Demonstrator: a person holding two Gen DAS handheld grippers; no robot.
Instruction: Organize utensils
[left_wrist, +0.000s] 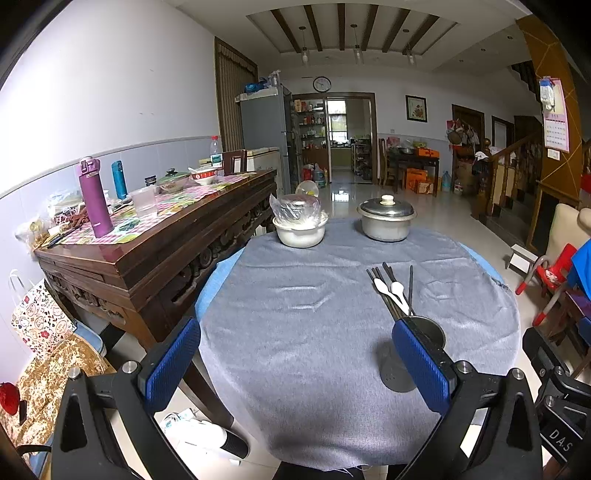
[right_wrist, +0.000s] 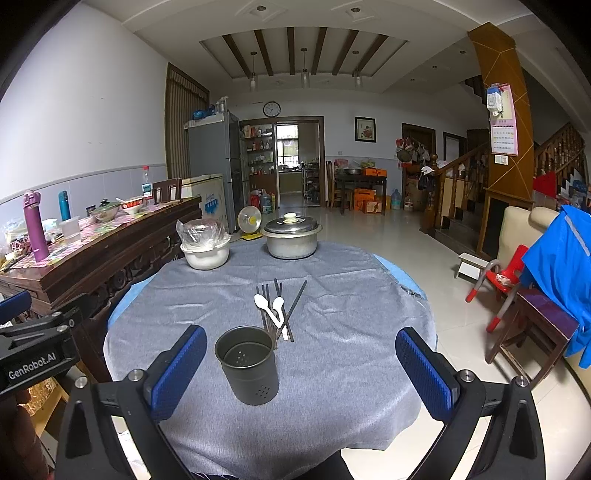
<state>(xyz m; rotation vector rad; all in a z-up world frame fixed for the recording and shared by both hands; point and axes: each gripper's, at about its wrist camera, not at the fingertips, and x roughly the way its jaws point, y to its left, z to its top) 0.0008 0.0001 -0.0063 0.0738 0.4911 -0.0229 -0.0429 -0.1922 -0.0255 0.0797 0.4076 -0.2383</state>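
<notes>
A dark metal utensil cup (right_wrist: 248, 369) stands upright and empty on the grey cloth of the round table (right_wrist: 332, 387). Just behind it lie several dark chopsticks (right_wrist: 291, 314) and two white spoons (right_wrist: 267, 306) in a loose pile. My right gripper (right_wrist: 301, 363) hovers open near the table's front edge, the cup between its blue pads and nearer the left one. In the left wrist view my left gripper (left_wrist: 295, 354) is open over bare cloth; its right pad hides part of the cup (left_wrist: 430, 330), with the chopsticks (left_wrist: 391, 291) beyond.
A lidded metal pot (right_wrist: 291, 236) and a white bowl with a plastic-wrapped dish (right_wrist: 205, 247) stand at the table's far edge. A cluttered wooden sideboard (left_wrist: 155, 236) runs along the left. Chairs with a blue cloth (right_wrist: 554, 266) stand on the right.
</notes>
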